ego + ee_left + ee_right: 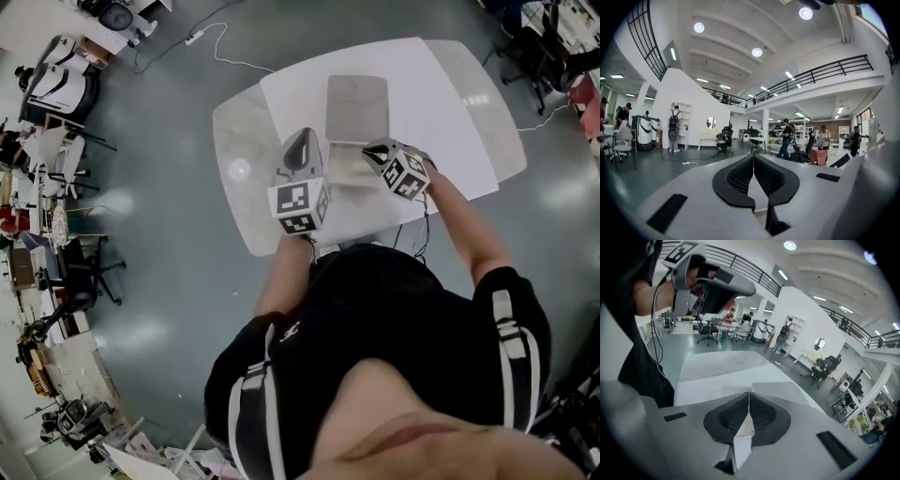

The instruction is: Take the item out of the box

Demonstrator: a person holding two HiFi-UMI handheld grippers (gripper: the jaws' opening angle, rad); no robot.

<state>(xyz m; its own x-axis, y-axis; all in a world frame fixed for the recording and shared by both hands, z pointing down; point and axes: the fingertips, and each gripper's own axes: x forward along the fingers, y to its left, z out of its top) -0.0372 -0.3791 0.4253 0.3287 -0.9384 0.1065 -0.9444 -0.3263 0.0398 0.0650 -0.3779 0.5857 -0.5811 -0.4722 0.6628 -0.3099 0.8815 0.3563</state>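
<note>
A flat pale grey box (357, 106) lies on the white table (441, 103), and a second pale panel of it (349, 169) reaches toward me between the two grippers. No item shows in it. My left gripper (302, 142) hovers at the box's near left corner; in the left gripper view (753, 157) its jaws meet, empty, aimed level across the room. My right gripper (377, 150) sits at the near right corner, jaws shut and empty (749, 393), with the box's pale panels (787, 391) just past the tips. The left gripper (710, 283) shows high up in the right gripper view.
The table's glass edge (234, 141) juts out to the left. A power strip and cable (195, 38) lie on the floor beyond it. Office chairs (534, 56) stand at the right and cluttered desks (56, 216) at the left. People (786, 138) stand far off.
</note>
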